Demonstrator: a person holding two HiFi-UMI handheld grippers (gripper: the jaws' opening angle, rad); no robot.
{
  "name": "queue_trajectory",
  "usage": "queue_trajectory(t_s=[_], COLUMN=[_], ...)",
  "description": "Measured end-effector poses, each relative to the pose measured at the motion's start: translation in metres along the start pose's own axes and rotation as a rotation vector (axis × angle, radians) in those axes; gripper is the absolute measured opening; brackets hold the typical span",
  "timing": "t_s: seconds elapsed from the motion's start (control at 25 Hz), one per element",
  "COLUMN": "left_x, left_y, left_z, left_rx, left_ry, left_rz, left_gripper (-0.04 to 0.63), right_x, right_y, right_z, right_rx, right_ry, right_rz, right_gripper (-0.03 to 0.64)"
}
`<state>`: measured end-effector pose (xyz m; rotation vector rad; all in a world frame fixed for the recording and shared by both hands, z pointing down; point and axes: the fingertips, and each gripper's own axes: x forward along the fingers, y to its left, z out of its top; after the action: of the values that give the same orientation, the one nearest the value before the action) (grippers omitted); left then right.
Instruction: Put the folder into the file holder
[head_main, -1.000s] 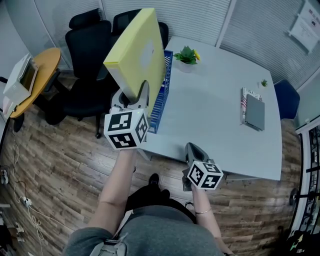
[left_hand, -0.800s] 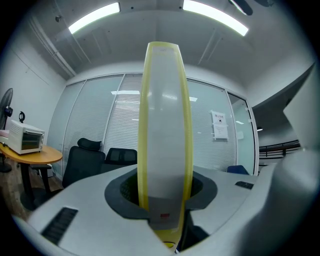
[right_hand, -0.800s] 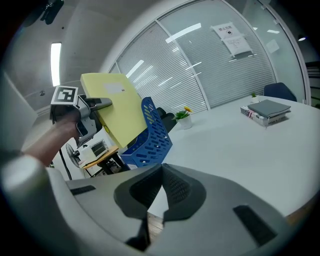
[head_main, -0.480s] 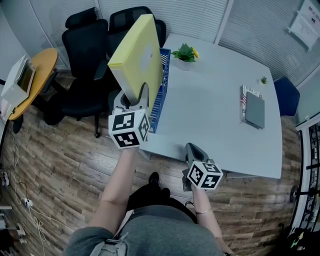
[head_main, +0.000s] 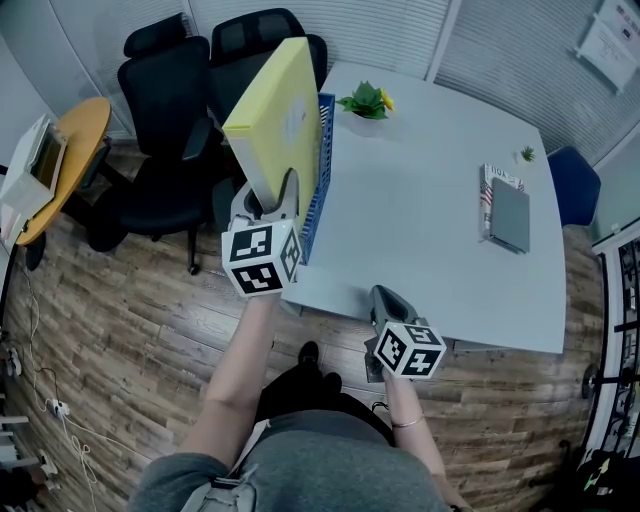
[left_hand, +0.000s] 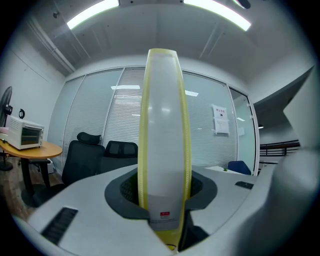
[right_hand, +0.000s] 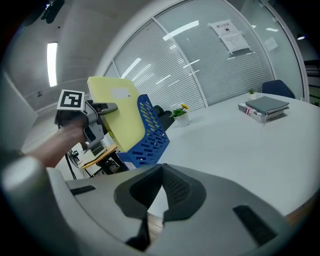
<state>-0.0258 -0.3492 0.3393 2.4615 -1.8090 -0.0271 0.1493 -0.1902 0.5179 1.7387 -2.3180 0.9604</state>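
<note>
While my left hand-held gripper (head_main: 274, 198) is clenched on the lower end of the yellow folder (head_main: 276, 118), the folder stands up from it, tilted, with its broad face turned toward the blue file holder (head_main: 317, 185). From the left gripper view the folder (left_hand: 163, 125) rises edge-on between the two jaws, which press on it from both sides. The file holder sits at the left edge of the white tabletop (head_main: 420, 200), and the folder is just beside it on its outer side, above the tabletop's edge and the black office chairs (head_main: 170, 110). Whether the folder touches the holder's wall I cannot tell. In the right gripper view the folder (right_hand: 118, 114) overlaps the upper part of the file holder (right_hand: 149, 136).

My right hand-held gripper (head_main: 388, 303) is low at the near edge of the tabletop, well apart from the folder. Its jaws are drawn together with their tips meeting and nothing between them (right_hand: 159, 172).

Farther along the tabletop stands a small potted plant (head_main: 365, 102), and toward the right side lies a stack of books (head_main: 505, 218). A round wooden table (head_main: 70, 150) stands off to the left.
</note>
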Motion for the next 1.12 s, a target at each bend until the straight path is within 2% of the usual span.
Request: queue_trajectory(t_s=[0.52,1.12], left_x=[0.003,0.004], left_y=[-0.004,-0.002], left_z=[-0.027,-0.072], left_rx=[0.004,0.032], left_ry=[0.039,0.152], left_rz=[0.004,0.005], left_gripper=[0.158,0.175], right_x=[-0.003,0.0], right_y=[-0.011,-0.006], right_z=[-0.003,-0.006], right_rx=[0.02,0.009], right_ry=[0.008,0.019], right_rz=[-0.018,-0.007], right_gripper=[0.008,0.008])
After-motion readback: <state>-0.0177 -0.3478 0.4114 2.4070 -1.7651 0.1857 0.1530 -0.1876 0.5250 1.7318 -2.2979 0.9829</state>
